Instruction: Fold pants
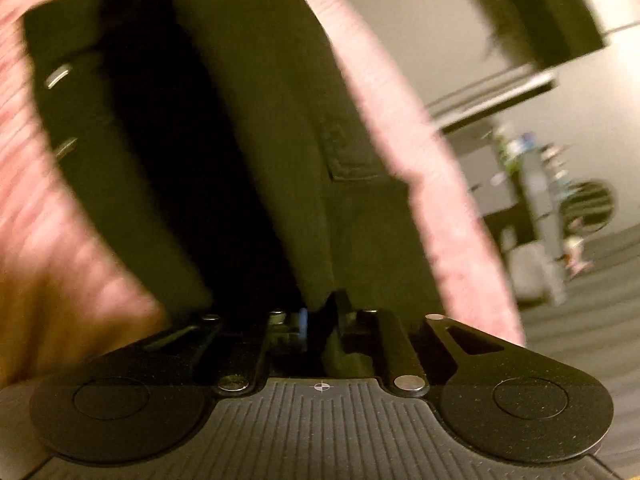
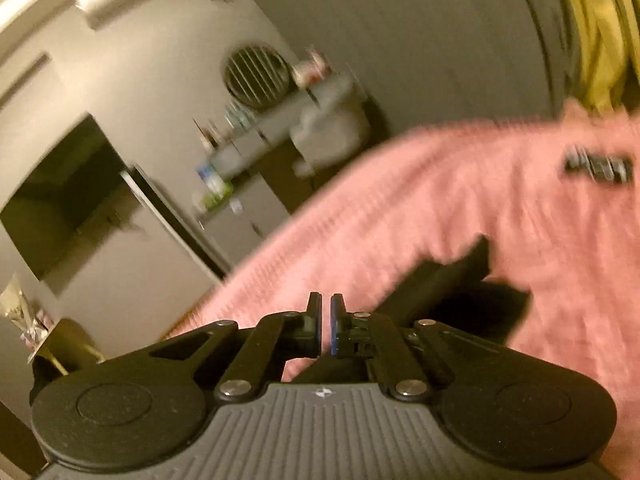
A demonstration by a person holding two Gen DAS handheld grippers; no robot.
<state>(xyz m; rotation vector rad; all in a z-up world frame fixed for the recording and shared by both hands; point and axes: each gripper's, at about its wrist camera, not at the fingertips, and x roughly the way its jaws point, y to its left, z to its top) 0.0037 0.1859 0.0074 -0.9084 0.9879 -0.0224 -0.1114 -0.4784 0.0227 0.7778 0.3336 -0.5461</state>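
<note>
Our left hand-held gripper [image 1: 320, 312] is clamped on the dark pants [image 1: 240, 120], which stretch away over a pink blanket [image 1: 420, 160]. Our right hand-held gripper [image 2: 326, 320] is nearly together, empty, above the blanket.

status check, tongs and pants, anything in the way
Left tongs closed on dark pants, fabric hanging over pink blanket. Right tongs shut, nothing visibly between them. Both views blurred; no obstacle seen.
</note>
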